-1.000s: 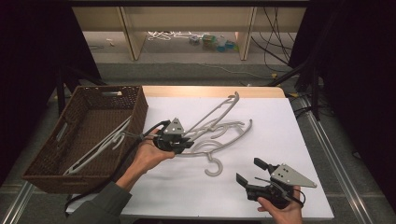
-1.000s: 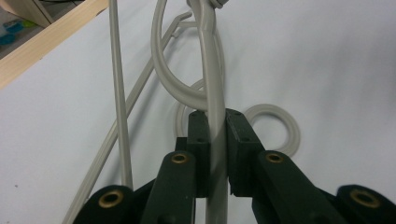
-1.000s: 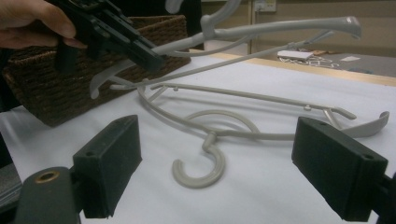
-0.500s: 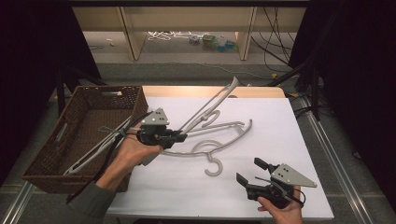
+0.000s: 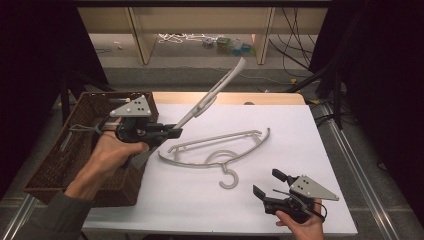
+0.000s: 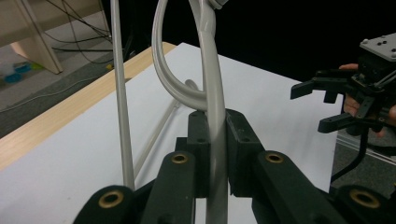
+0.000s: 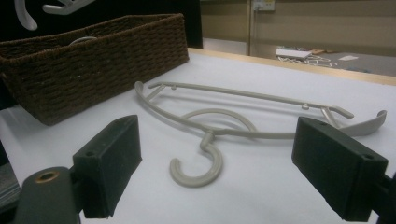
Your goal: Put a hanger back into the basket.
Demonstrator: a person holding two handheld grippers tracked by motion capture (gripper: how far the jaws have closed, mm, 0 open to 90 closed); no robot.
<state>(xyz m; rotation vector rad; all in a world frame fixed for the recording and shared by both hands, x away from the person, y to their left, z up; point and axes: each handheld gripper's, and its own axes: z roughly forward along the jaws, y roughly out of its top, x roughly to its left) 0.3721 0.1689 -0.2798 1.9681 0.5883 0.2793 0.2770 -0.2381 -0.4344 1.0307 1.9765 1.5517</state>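
Note:
My left gripper [image 5: 172, 132] hangs in the air beside the basket's right wall, shut on a grey plastic hanger [image 5: 210, 97] whose long arm slants up and away to the right. In the left gripper view the black jaws [image 6: 215, 126] pinch the hanger's bar [image 6: 212, 93], with its hook curving just above. A second grey hanger [image 5: 220, 150] lies flat on the white tabletop, hook toward me. My right gripper [image 5: 267, 182] rests low at the front right, open, with that hanger [image 7: 210, 135] lying ahead of its jaws [image 7: 229, 163], untouched.
A dark woven basket [image 5: 55, 165] stands at the table's left edge, also seen in the right gripper view [image 7: 93, 60]. The white tabletop [image 5: 280, 115] has a wooden strip along its far edge. Shelving and cables sit on the floor beyond.
My left hand has lifted the held hanger off the table and carried it left toward the basket, and its arm now points up more steeply. The right gripper and the lying hanger stayed put.

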